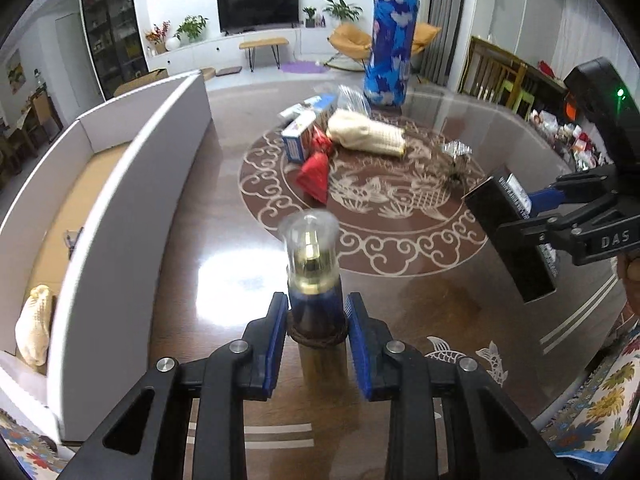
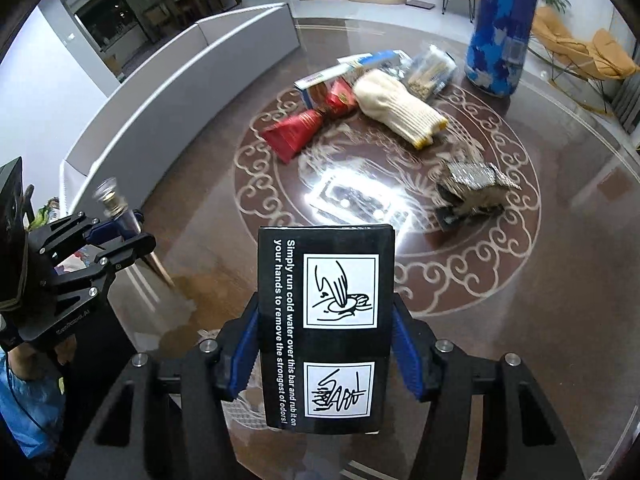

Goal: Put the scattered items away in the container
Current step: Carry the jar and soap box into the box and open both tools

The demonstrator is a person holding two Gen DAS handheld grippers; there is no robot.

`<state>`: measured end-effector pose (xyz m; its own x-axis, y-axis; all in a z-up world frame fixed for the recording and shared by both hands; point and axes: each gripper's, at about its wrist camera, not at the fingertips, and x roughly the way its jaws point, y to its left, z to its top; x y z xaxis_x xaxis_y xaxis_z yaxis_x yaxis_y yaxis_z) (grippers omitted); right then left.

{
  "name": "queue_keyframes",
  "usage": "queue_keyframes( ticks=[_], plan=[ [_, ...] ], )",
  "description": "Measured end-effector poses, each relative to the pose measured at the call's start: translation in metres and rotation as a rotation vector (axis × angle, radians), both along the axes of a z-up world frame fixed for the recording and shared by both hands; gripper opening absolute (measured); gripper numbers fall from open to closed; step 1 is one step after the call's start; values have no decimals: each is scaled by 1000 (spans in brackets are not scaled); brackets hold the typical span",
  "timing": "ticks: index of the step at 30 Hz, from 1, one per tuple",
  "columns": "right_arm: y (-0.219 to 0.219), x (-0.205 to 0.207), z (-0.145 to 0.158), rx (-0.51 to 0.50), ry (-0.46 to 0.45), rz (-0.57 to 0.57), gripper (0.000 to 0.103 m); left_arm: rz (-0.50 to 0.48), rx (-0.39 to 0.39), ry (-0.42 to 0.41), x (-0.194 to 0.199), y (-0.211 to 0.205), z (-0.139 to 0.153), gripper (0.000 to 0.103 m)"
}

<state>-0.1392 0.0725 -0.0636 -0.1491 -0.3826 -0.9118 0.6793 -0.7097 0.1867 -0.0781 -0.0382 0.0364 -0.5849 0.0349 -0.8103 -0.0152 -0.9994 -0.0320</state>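
My left gripper (image 1: 316, 308) is shut on a small bottle (image 1: 314, 256) with a dark body, a gold pump and a clear cap, held above the table. In the right wrist view, the left gripper (image 2: 120, 224) and bottle (image 2: 110, 196) appear at the left. My right gripper (image 2: 325, 320) is shut on a black box (image 2: 326, 248) printed with white text and drawings. From the left wrist camera, that black box (image 1: 508, 236) and right gripper (image 1: 536, 216) hang at the right. The white-walled container (image 1: 132, 184) (image 2: 180, 92) stands along the table's left side, with a cream glove (image 1: 36, 328) inside.
On the glossy brown table (image 1: 224, 240) lie a red packet (image 2: 294, 130), a cream glove (image 2: 396, 108), a blue-and-white carton (image 2: 320, 80), a clear bag (image 2: 430, 68) and a crumpled silver item (image 2: 472, 188). A tall blue patterned cylinder (image 2: 504, 24) stands at the far side.
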Motion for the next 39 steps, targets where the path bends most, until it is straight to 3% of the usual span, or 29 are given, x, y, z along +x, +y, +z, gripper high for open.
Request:
queue_keyframes(
  ticks=[6,12,18,23,28,33,34,35,36,37,39],
  plan=[
    [-46,5,27,-61,15,41,59,55,48,67,15,-45,42,29],
    [-122,13,77,-175,48,107,59,180,45,121,33,-133,92,29],
    [-222,29,127,-327,84,177,59,292,25,88,43,-218,108,29],
    [-306,36,119,-321,93,234,59,330,57,-22,31,-266,79,29],
    [-374,29,65,-181,72,258,59,330,63,-167,-3,-291,27,29],
    [-407,20,24,-67,88,246,60,363,41,-242,-33,-309,-8,32],
    [-409,16,20,-62,91,226,62,386,45,-254,-38,-314,-13,35],
    [-410,12,18,-68,97,203,66,414,45,-268,-42,-319,-18,49],
    [-410,7,17,-82,102,175,80,436,42,-275,-49,-320,-20,68],
    [-408,3,18,-101,104,153,88,465,30,-273,-50,-323,-23,75],
    [-398,-6,24,-162,110,105,89,504,4,-252,-48,-328,-24,79]
  ],
)
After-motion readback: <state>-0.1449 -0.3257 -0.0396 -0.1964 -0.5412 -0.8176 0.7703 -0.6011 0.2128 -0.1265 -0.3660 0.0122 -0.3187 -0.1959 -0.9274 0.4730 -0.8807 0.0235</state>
